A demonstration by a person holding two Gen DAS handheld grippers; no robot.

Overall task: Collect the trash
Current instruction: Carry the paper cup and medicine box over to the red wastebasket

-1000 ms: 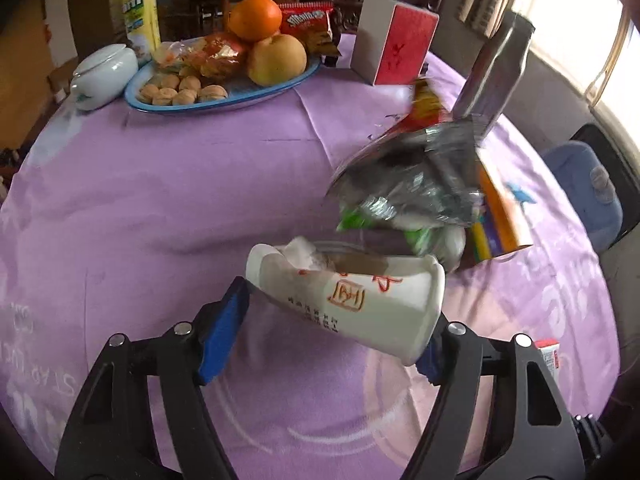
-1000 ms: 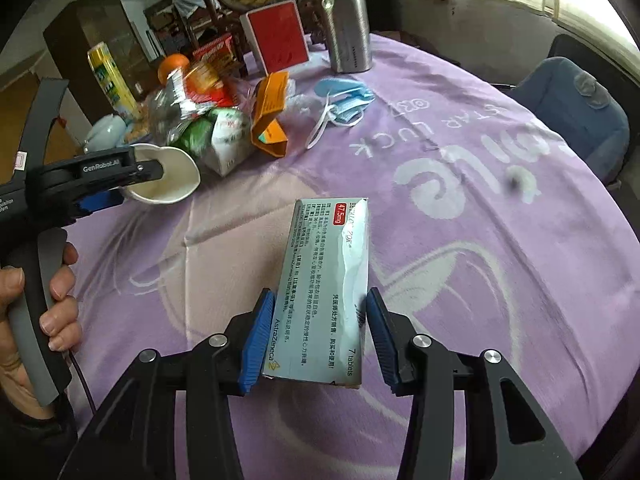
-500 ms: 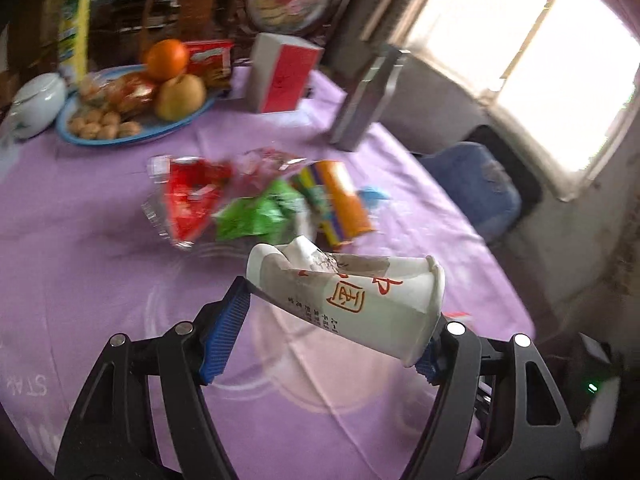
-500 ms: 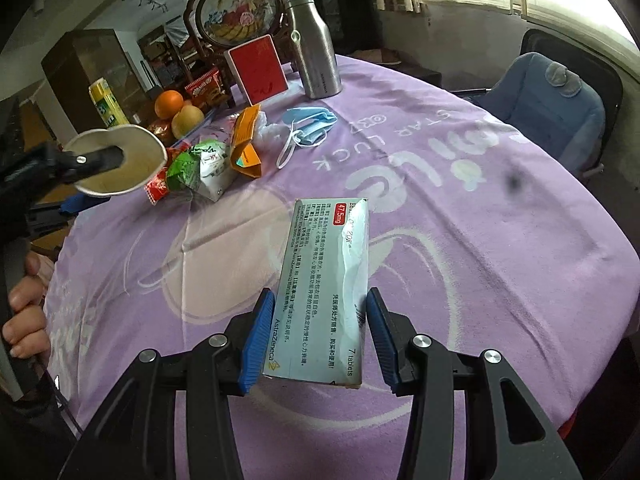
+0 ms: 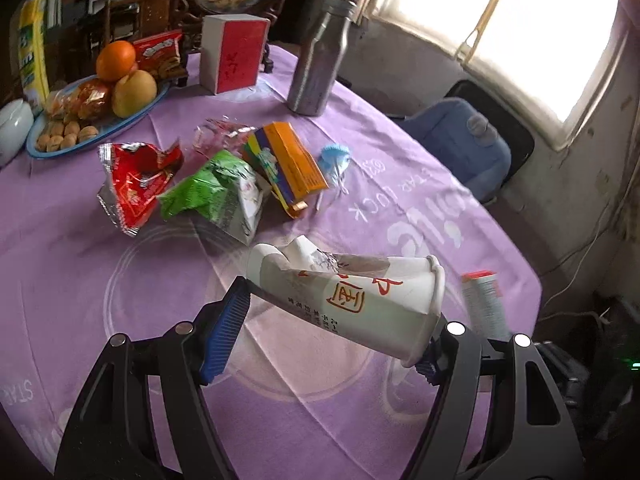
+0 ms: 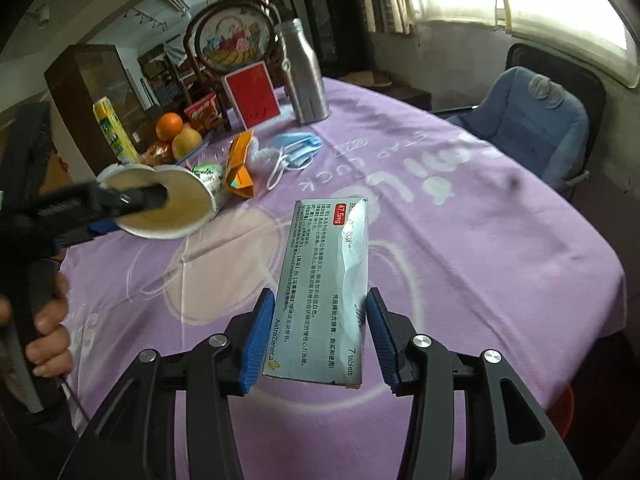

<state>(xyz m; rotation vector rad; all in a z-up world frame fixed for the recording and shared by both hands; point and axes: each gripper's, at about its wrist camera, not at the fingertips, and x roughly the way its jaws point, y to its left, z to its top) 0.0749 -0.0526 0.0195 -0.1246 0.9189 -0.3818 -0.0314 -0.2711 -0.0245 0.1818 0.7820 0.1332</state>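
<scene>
the left gripper [image 5: 328, 328] is held above the purple tablecloth [image 5: 80, 264], clamped on a white paper cup [image 5: 352, 304] lying sideways between its 2 blue pads, rim toward the right pad. the cup interior is tan; contents cannot be determined. the right gripper [image 6: 316, 340] is also raised, gripping a pale medicine box [image 6: 324, 292] that points straight ahead. bare cloth lies beneath and ahead of both grippers; the table edge curves off to the right. ahead of the left gripper lie a red wrapper [image 5: 136, 184], a green carton [image 5: 216, 196], an orange box [image 5: 288, 160] and a blue mask [image 5: 334, 158]. farther ahead and left, a blue plate [image 5: 132, 118] holds fruit and nuts.
</scene>
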